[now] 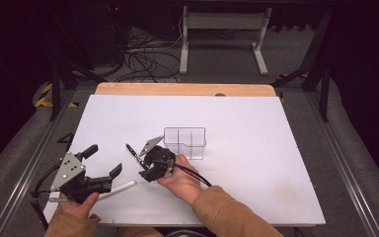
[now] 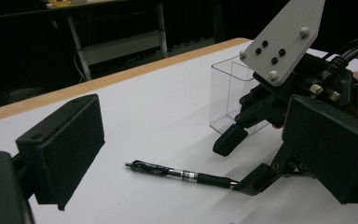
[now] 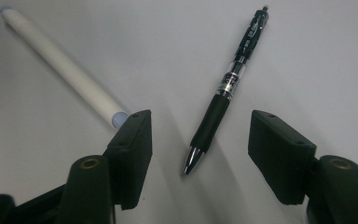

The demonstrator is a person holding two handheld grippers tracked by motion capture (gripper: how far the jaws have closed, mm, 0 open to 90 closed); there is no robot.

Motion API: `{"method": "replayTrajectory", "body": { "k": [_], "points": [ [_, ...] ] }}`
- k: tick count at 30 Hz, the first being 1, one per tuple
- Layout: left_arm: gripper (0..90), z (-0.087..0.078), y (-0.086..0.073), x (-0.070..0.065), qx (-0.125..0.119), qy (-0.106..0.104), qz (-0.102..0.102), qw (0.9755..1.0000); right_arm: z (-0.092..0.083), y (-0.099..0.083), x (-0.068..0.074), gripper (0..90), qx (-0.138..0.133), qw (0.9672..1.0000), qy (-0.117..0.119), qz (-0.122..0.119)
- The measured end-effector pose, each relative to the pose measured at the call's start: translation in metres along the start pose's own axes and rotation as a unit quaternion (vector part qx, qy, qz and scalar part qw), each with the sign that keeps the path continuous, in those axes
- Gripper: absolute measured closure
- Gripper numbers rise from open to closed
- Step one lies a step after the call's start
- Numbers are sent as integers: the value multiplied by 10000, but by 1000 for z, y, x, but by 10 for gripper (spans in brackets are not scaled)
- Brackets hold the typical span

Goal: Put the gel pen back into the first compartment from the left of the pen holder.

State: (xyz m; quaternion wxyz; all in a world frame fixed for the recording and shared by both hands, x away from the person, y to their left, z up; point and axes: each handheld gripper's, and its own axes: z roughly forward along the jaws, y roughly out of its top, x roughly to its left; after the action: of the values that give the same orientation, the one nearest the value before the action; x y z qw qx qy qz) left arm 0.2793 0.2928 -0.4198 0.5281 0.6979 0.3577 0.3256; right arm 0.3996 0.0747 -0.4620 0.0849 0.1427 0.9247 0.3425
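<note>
A black pen [image 3: 233, 77] lies on the white table sheet [image 1: 256, 163]. My right gripper [image 3: 200, 140] is low over its tip end, jaws open, with the tip and rubber grip between the pads and neither pad touching. In the high view the black pen [image 1: 133, 153] sits just left of the right gripper [image 1: 142, 167]. A white pen [image 3: 60, 65] lies beside the left jaw's outer side. My left gripper [image 1: 103, 160] rests open at the front left with nothing between its jaws. From the left gripper view, the black pen [image 2: 182, 174] and the right gripper [image 2: 242, 161] lie ahead.
A clear plastic box [image 1: 185, 142] with dividers stands just behind the right gripper, also in the left gripper view as the clear box [image 2: 233, 93]. The white pen [image 1: 121, 189] lies near the table's front edge. A wooden strip [image 1: 182, 89] borders the far side.
</note>
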Motion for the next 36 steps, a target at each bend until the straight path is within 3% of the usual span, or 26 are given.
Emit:
{"method": "replayTrajectory", "body": {
  "k": [13, 18, 36],
  "points": [
    [63, 1, 0, -1, 10, 4, 24, 10000, 14, 1, 4, 536, 267, 9994, -97, 211],
    [63, 1, -1, -1, 25, -3, 22, 10000, 18, 1, 5, 577, 342, 9987, -282, 234],
    [63, 3, -1, -2, 51, -30, 73, 10000, 23, 6, 7, 685, 336, 9947, -602, 759]
  ]
}}
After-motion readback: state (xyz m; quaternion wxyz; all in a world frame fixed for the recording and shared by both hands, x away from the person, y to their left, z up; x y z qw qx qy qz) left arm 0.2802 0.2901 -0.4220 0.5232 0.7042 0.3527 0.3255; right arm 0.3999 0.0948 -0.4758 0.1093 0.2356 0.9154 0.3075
